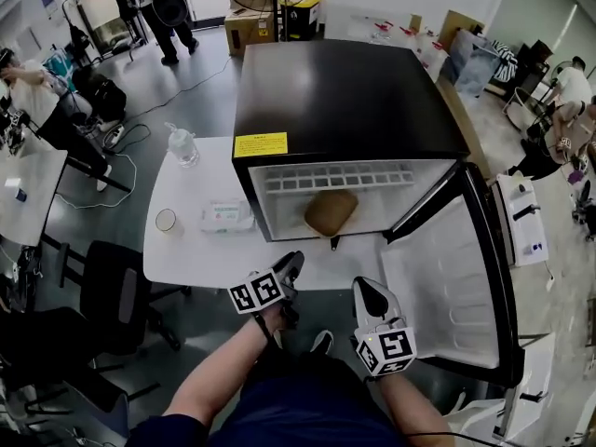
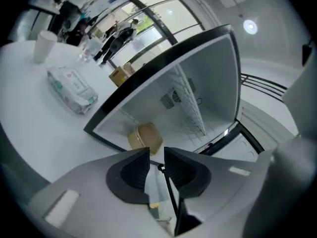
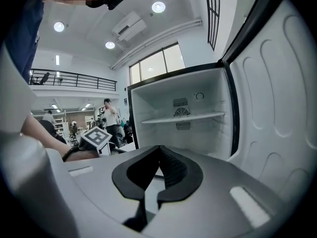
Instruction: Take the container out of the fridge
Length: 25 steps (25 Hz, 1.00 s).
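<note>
A tan lidded container (image 1: 331, 211) lies on the floor of the small black fridge (image 1: 345, 91), whose door (image 1: 447, 287) stands swung open to the right. The left gripper view shows the container (image 2: 145, 137) just beyond the jaw tips. My left gripper (image 1: 291, 266) hovers at the table's front edge, short of the fridge opening. It (image 2: 156, 152) is open by a narrow gap with nothing in it. My right gripper (image 1: 368, 291) hangs beside it, in front of the open door. It (image 3: 159, 148) is shut and empty, facing the fridge shelf (image 3: 181, 118); the container is hidden there.
The fridge stands on a white table (image 1: 200, 250). Left of it lie a tissue pack (image 1: 226, 215), a paper cup (image 1: 167, 220) and a clear bottle (image 1: 182, 144). A black chair (image 1: 112, 291) stands at the table's left front. People and boxes occupy the room behind.
</note>
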{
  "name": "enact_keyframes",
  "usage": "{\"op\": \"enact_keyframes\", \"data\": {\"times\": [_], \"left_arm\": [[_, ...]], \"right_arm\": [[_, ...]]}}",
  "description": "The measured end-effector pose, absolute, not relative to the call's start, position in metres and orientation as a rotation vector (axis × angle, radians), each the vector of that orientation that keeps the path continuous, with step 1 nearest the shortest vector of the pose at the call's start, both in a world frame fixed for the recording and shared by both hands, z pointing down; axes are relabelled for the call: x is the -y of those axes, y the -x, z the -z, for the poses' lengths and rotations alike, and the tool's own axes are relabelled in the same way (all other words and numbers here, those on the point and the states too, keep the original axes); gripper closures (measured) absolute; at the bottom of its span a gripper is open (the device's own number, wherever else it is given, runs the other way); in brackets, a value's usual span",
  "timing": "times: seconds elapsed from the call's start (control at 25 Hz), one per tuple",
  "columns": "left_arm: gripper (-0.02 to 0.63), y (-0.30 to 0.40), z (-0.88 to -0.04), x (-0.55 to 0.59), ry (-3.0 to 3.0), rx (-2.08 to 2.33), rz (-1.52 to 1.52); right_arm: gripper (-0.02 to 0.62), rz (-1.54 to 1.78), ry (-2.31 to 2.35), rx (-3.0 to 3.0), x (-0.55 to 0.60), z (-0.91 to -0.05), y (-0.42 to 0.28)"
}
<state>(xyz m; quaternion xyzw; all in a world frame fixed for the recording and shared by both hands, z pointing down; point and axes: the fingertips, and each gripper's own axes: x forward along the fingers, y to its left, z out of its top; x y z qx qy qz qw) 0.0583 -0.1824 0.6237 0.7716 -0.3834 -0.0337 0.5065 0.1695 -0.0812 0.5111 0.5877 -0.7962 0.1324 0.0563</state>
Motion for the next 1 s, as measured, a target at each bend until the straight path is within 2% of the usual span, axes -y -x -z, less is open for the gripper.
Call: {"op": "enact_keyframes", "data": {"times": [0.4, 0.64, 1.0], "left_arm": [[0.465, -0.1, -0.68, 0.233, -1.616, 0.862, 0.159], [0.46, -0.115, -0.706, 0.255, -1.46, 0.852, 0.29], [0.466, -0.119, -0.722, 0.265, -1.403, 0.869, 0.281]], "right_arm": [[0.589, -0.46, -1.896, 2.26, 0.071, -0.527, -0.182], [0.589, -0.48, -1.964, 2.177, 0.06, -0.531, -0.205], [0.589, -0.513, -2.003, 2.123, 0.05, -0.537, -0.214]]}}
